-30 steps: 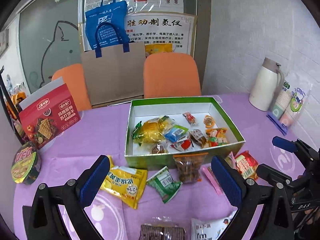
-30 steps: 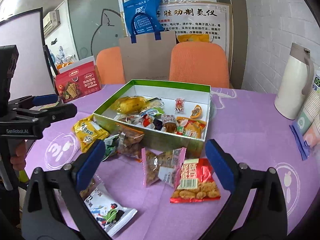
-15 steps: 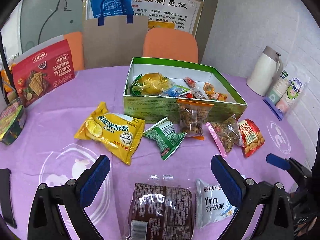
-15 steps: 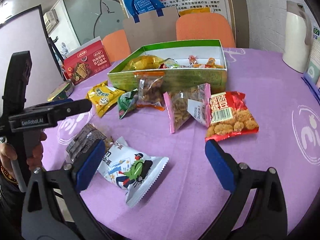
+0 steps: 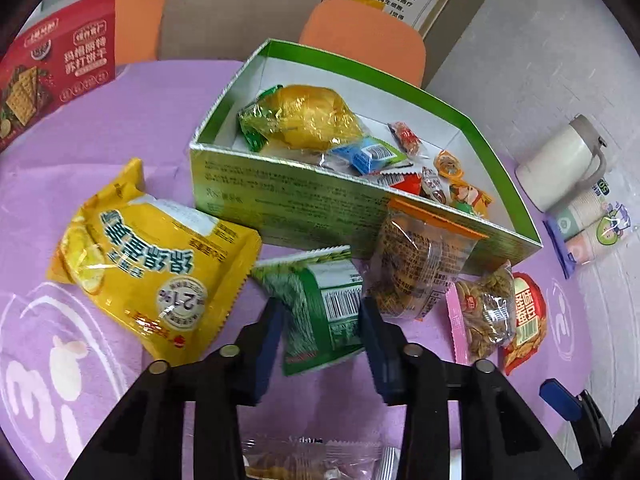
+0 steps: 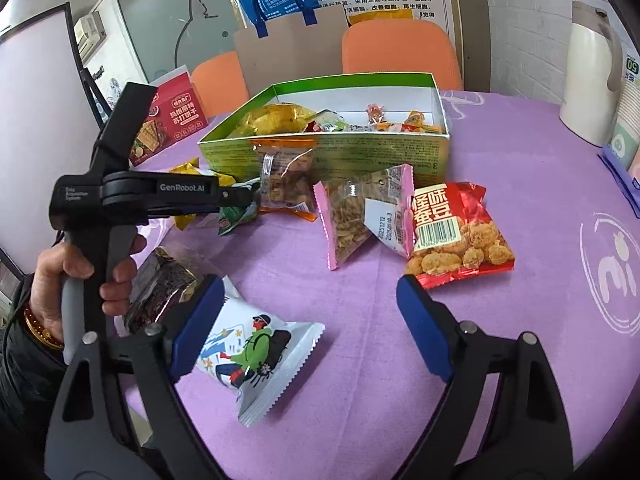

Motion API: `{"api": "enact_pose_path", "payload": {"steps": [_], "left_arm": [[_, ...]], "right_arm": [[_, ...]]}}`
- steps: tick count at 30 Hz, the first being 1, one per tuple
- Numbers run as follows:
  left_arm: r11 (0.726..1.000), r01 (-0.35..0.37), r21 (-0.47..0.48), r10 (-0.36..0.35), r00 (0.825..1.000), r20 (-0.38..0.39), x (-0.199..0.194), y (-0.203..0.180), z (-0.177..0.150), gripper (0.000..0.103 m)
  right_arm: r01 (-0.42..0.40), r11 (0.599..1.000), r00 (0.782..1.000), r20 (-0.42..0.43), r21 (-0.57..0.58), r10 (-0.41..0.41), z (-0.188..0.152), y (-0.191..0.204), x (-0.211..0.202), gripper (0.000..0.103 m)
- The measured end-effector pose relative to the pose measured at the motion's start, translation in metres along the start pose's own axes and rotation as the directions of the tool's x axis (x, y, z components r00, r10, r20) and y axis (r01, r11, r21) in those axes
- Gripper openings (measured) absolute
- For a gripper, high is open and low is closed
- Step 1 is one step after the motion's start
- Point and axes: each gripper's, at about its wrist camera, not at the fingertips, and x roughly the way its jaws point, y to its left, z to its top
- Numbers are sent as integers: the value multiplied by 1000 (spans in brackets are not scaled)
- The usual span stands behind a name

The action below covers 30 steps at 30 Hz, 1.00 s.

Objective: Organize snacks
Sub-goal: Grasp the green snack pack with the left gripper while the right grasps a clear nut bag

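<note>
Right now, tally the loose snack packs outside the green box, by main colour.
Yellow pack: 1
Green pack: 1
Clear orange-topped pack: 1
Pink pack: 1
Red pack: 1
White pack: 1
Dark brown pack: 1
Total: 7

A green packet [image 5: 320, 312] with a white barcode label lies flat on the purple cloth, its near end between two blue pads. Beside it on one side lies a large yellow bag [image 5: 152, 264]; on the other a clear pouch with an orange top [image 5: 420, 264] leans against the wall of the open green box [image 5: 300, 204], which holds small wrapped sweets and a yellow pack. Nearby lie a pink-edged seed packet [image 6: 360, 216], a red bean packet [image 6: 456, 232], a white illustrated packet [image 6: 256, 356] and a dark packet [image 6: 160, 292].
</note>
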Motion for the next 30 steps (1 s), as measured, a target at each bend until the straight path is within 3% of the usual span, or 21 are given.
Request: {"api": "enact_pose_path", "payload": {"steps": [8,10,16,22,24,30], "left_arm": [[1000,-22,20,21,1000,18,-28,20,-16,33],[1000,-22,6,22,1000,20,-33,28,-16,33],[1000,-15,11,15,1000,26,-40,36,-15,34],[998,-25,56,24,1000,20,-36,32,-10,44],[997,-36,61,36,999,10,-30,33,-9,44],[998,-26,53,26,1000,-10,-20,37,-11,40]], "right_arm": [[-5,995,1000,-27,-103,2,38,26,34,77],[-11,995,998,-55,-103,5,49,27,50,69],[8,996,993,-120,-87,-19,72,30,96,65],[39,997,989,-141,-61,-47,76,28,114,60],[72,995,988,-134,-71,-81,76,27,114,50],[61,996,990,-125,-63,-69,74,23,109,43]]}}
